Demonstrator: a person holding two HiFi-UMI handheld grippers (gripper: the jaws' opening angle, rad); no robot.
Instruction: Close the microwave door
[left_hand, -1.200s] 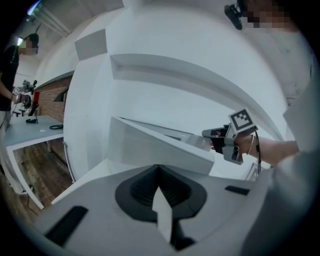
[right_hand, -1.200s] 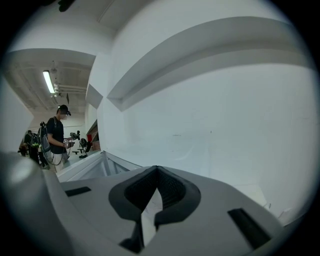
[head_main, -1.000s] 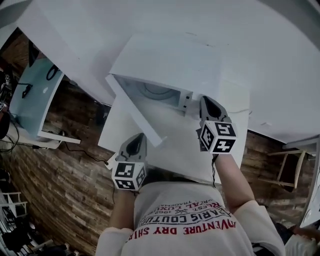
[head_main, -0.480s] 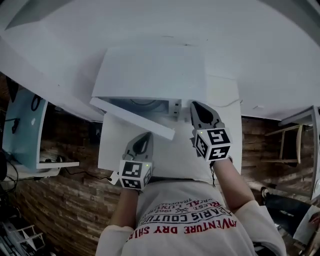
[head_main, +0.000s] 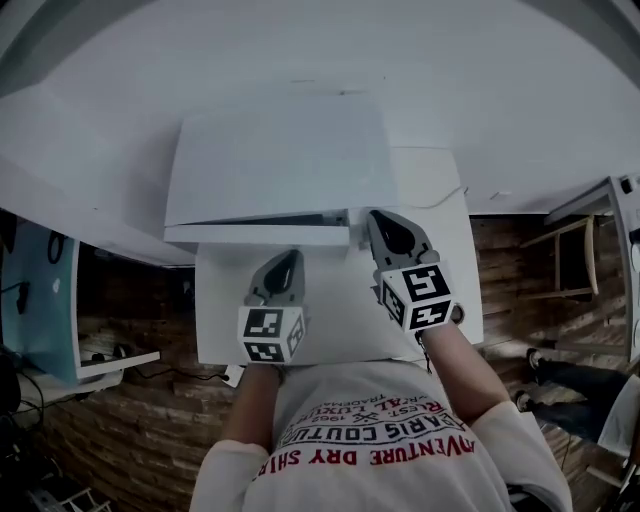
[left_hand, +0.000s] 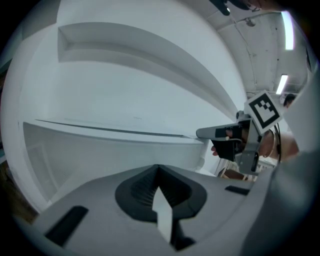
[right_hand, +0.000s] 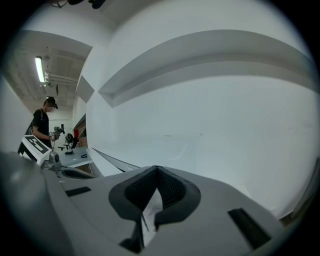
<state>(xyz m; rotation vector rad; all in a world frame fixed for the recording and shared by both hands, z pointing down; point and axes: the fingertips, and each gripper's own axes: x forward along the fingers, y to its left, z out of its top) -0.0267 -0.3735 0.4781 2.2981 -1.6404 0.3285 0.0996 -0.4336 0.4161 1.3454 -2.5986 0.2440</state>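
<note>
A white desk (head_main: 440, 290) stands over a plank floor (head_main: 130, 420), with a plain white wall beyond.

Nearest the person, the left claw (head_main: 283, 262) points at the middle of the microwave door (head_main: 250, 236). In the left gripper view its jaws are drawn together to a thin slit with nothing between them. The tip sits just before the door's face, and I cannot tell whether it touches.

A little further out, the right claw (head_main: 385, 228) reaches the door's free right end. Its jaws are likewise pressed nearly together and hold nothing. The tip looks to rest against the door's corner.

Behind both, the microwave (head_main: 280, 150) sits at the back of the desk. Its door is swung almost flat to the front, with only a narrow dark wedge of gap along the top at the right end.

By my reading the closing is nearly done, and what is left is a last push to seat the latch.
</note>
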